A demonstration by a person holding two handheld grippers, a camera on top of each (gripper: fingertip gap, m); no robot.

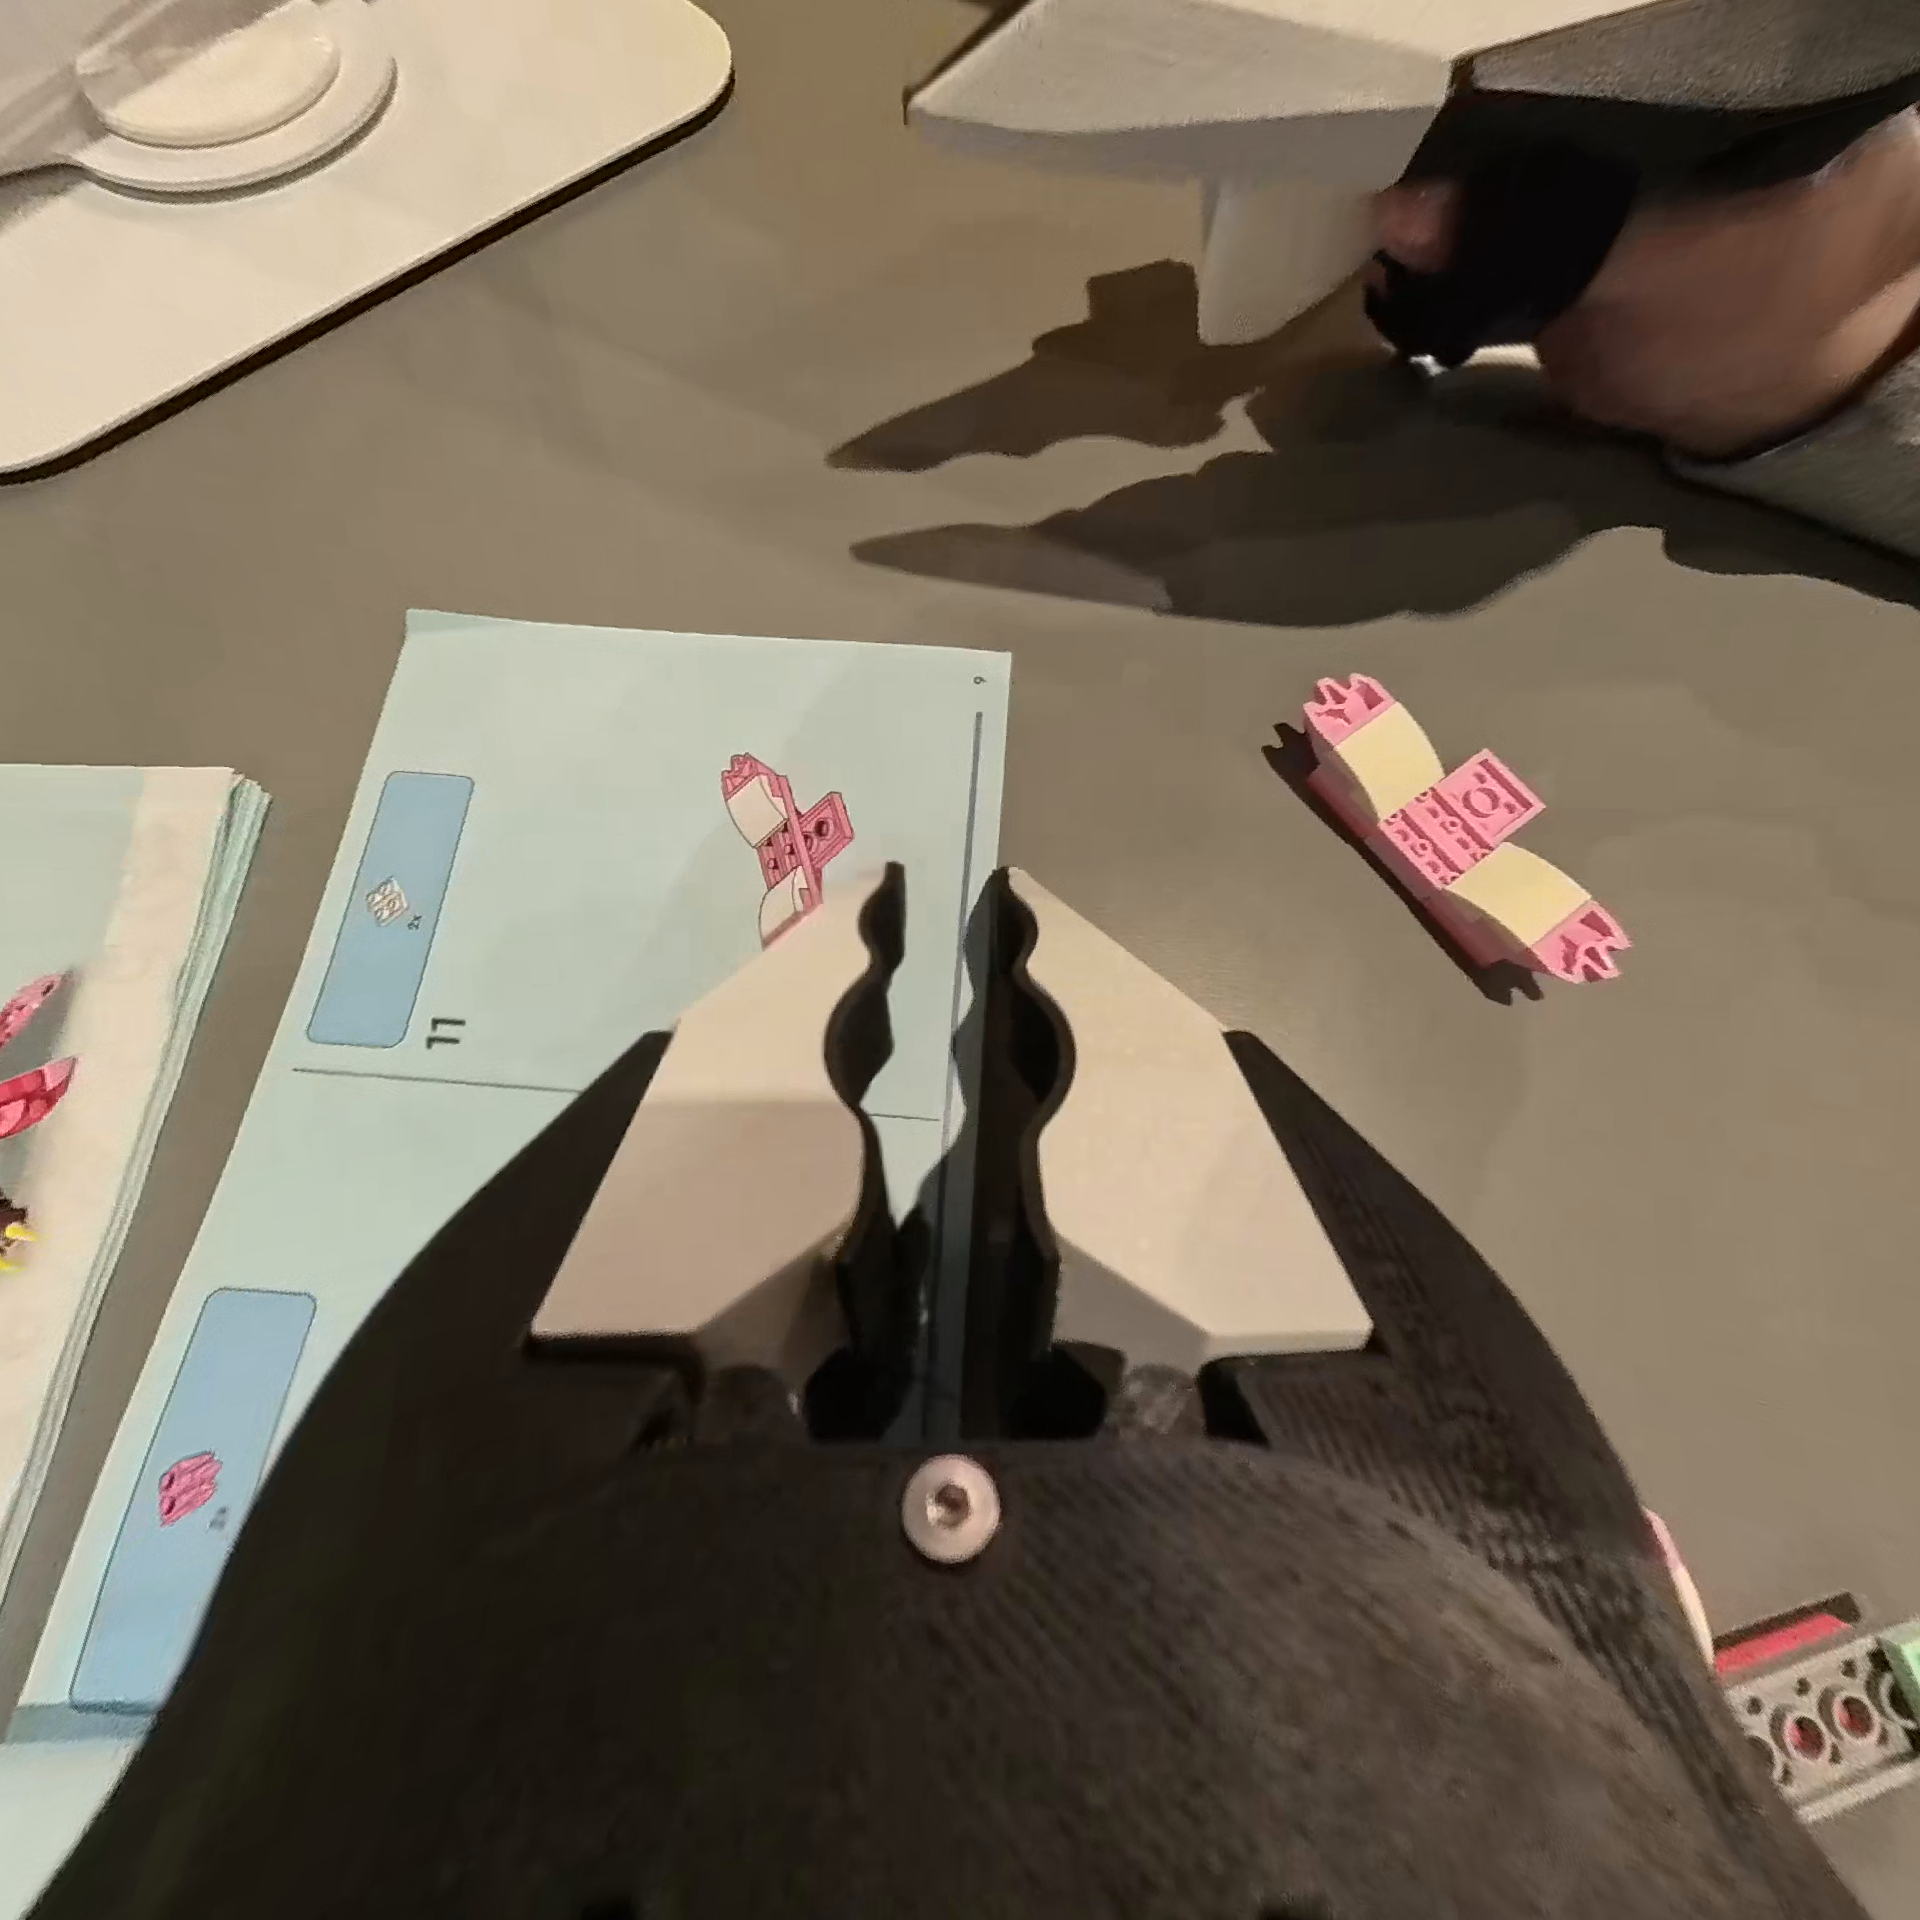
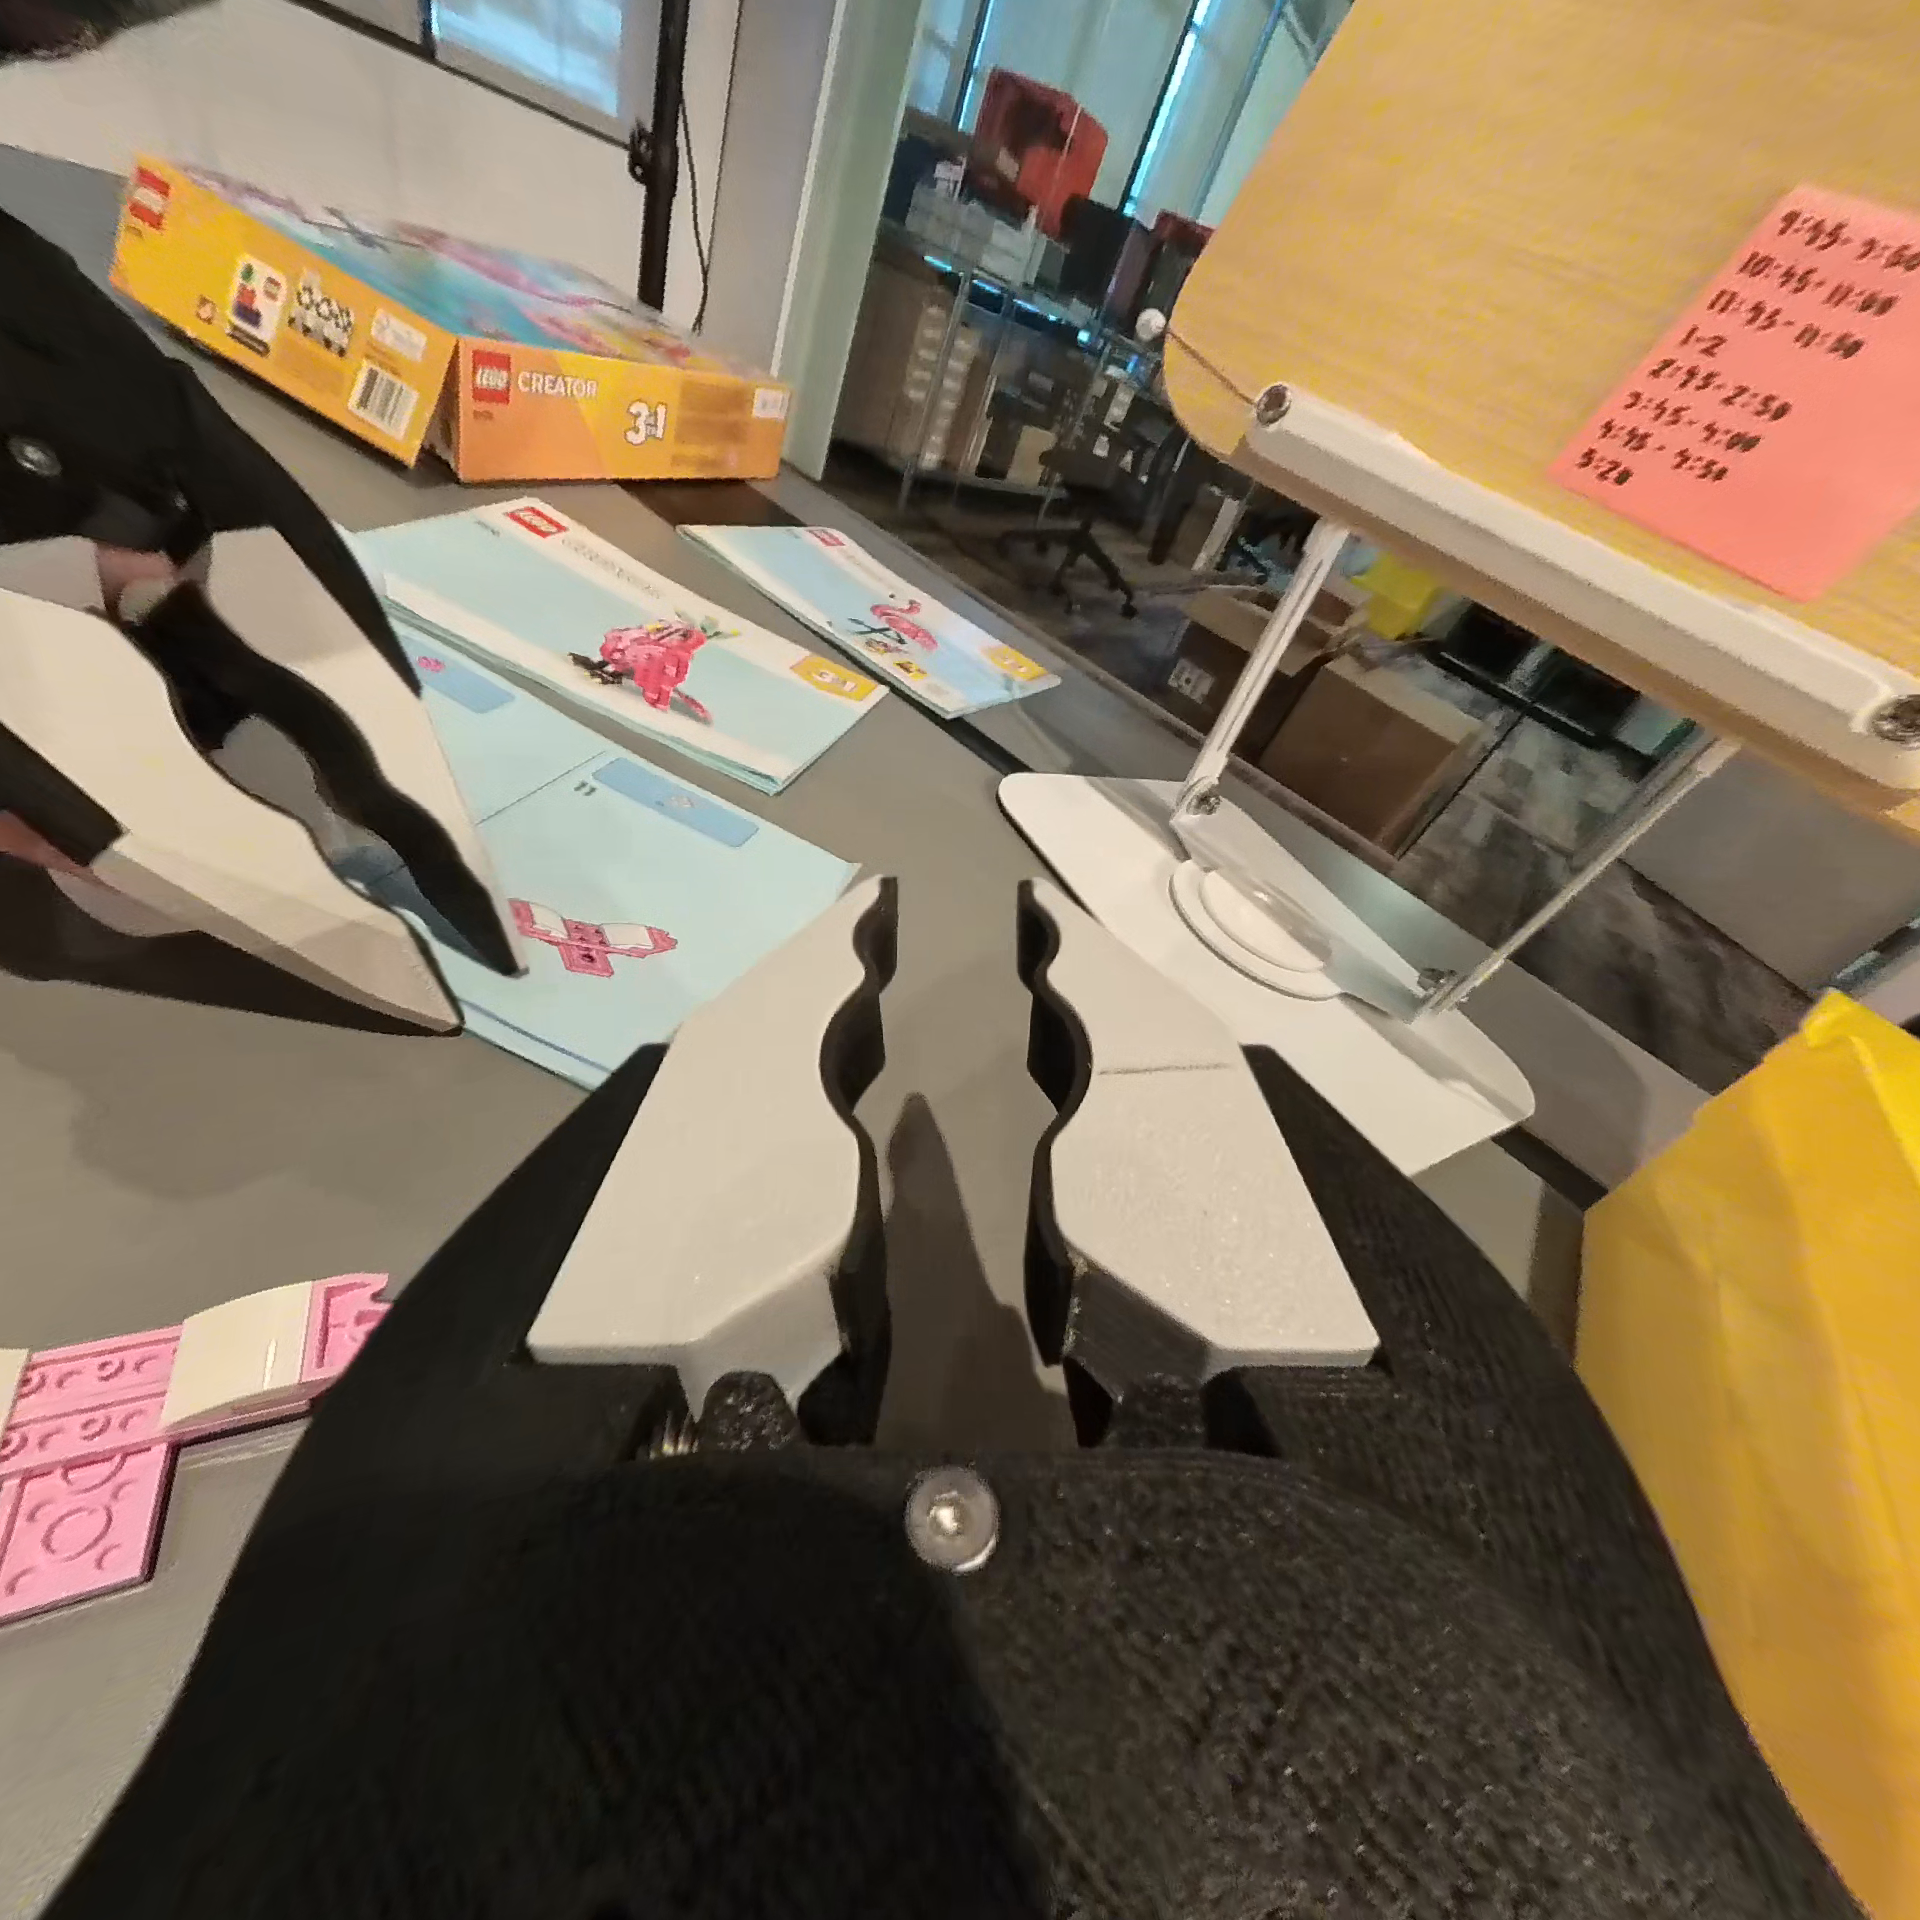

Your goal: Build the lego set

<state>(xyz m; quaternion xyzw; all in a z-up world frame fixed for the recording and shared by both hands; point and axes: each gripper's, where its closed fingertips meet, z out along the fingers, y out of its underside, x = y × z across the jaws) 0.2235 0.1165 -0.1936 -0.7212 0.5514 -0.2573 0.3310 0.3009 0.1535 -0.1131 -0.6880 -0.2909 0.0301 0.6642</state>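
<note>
In the left wrist view, the left hand-held gripper [image 1: 948, 883] hangs over the open instruction sheet [image 1: 665, 831] on the grey counter [image 1: 1351, 1195], its wavy-edged fingers parted by a narrow gap and grasping nothing. The pink-and-cream lego assembly [image 1: 1460, 831] lies flat on the counter to the right of the sheet, apart from it; its long axis runs diagonally from upper left to lower right, with a short pink tab sticking out toward the upper right from its middle. A second booklet [image 1: 125, 935] lies at the left edge, and the right hand-held gripper [image 1: 1278, 260] shows at the top. In the right wrist view, the right hand-held gripper [image 2: 956, 899] is released, empty, above bare counter [image 2: 260, 1143]. The lego assembly [image 2: 156, 1403] sits at the lower left, partly hidden by the gripper body. The left hand-held gripper [image 2: 488, 987] points down onto the instruction sheet [image 2: 644, 862]. Beyond lie two booklets and the yellow set box [image 2: 468, 343].
</note>
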